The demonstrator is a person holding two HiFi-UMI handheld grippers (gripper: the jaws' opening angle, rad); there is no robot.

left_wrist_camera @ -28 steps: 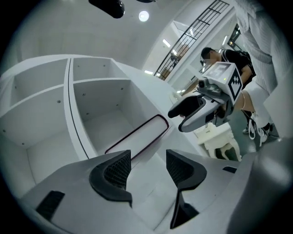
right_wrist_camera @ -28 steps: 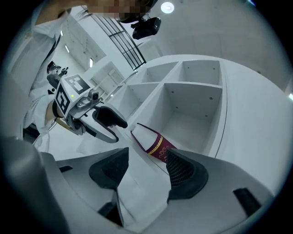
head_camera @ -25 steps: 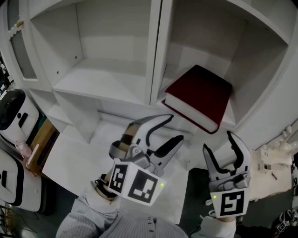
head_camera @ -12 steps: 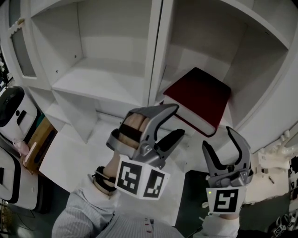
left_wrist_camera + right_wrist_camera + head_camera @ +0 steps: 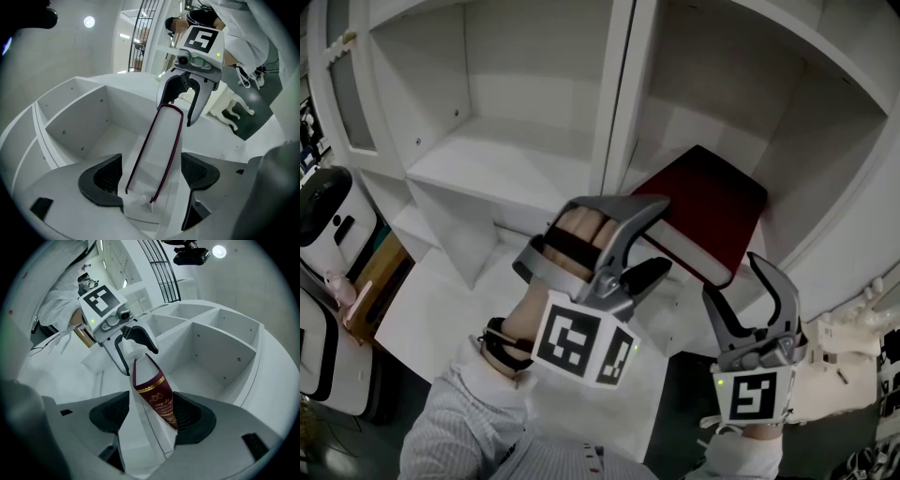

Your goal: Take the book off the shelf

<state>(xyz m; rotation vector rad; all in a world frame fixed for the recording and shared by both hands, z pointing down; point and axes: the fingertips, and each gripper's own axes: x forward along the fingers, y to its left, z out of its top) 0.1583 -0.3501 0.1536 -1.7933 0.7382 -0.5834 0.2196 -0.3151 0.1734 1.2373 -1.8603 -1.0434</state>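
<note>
1. Centrally, a dark red hardcover book (image 5: 712,202) lies flat in the right compartment of a white shelf unit (image 5: 516,159). It is turned askew, and its near corner juts past the front edge.
2. Left tool (image 5: 666,234): held level at the book's near left side. Its jaws have just been opening and stand wide. The white page edge sits between them, and neither pad presses on it.
3. Right tool (image 5: 733,277): held level at the book's near right side, facing the left tool. Its jaws have just been opening and stand wide. The gilt-ornamented spine end sits between them, just beside one pad and apart from the other.
4. Striped sleeve (image 5: 459,431): covers the left forearm.
</note>
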